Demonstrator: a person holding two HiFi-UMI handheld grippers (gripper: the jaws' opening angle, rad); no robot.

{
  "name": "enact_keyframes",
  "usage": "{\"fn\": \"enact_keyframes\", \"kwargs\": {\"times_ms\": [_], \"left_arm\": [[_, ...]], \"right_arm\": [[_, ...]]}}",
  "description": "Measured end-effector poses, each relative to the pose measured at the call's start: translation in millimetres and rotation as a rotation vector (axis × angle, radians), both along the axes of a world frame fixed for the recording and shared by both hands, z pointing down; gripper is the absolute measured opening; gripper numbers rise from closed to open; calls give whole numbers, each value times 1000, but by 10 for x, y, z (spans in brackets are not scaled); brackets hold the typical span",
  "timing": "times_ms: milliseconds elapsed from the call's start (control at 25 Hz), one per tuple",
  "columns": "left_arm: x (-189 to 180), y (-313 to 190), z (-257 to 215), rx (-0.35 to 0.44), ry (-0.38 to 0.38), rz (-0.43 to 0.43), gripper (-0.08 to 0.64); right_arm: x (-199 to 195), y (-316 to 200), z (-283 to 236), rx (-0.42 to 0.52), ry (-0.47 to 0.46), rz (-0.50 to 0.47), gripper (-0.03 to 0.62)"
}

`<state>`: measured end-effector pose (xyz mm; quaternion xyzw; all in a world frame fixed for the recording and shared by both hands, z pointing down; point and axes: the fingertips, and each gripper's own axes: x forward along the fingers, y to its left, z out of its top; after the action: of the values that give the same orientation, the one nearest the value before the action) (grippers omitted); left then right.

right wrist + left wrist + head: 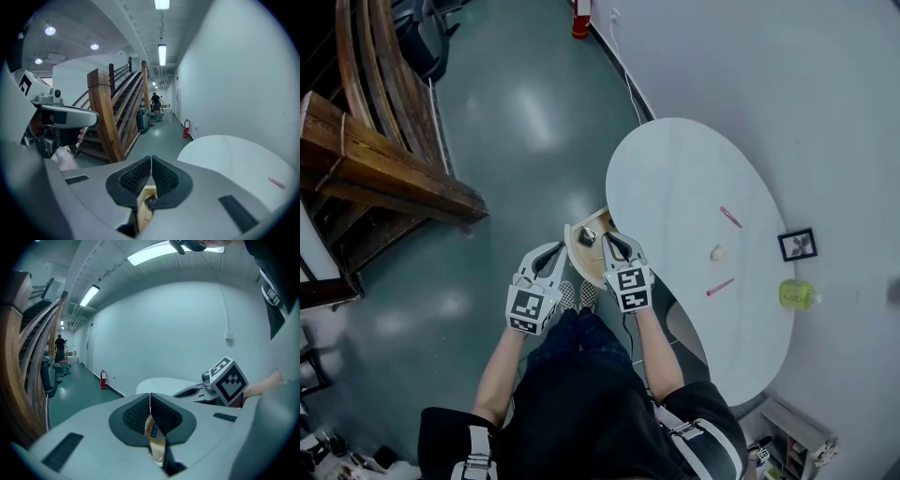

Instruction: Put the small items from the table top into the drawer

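A white oval table (pixel 675 178) carries two pink sticks (pixel 730 217) (pixel 719 287) and a small cream item (pixel 718 252). At its left edge a wooden drawer (pixel 578 258) stands pulled out, with a dark shiny item (pixel 587 236) inside. Both grippers hang side by side above the drawer, in front of the person. My left gripper (pixel 556 250) (pixel 150 397) is shut, pads touching, nothing between them. My right gripper (pixel 608 238) (pixel 151 161) is shut and empty too. Under each pair of pads a strip of the drawer (pixel 143 206) shows.
A green bottle (pixel 797 294) and a small black picture frame (pixel 797 245) sit near the table's wall side. A wooden staircase (pixel 384 178) fills the left. A red fire extinguisher (pixel 580 19) stands by the far wall, and a low shelf (pixel 797 436) sits at bottom right.
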<state>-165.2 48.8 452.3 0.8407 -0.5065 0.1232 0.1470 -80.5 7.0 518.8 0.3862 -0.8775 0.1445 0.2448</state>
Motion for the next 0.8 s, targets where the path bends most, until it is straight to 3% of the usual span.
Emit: {"fn": "enact_keyframes", "kwargs": {"times_ms": [480,800], "left_arm": [[55,102,-666,113,-17,8,20],[70,279,-821,151,-38,11,20]], "right_arm": [[242,184,-987,189,-95,33,35],[450,415,-1240,232,-138,61,35]]}}
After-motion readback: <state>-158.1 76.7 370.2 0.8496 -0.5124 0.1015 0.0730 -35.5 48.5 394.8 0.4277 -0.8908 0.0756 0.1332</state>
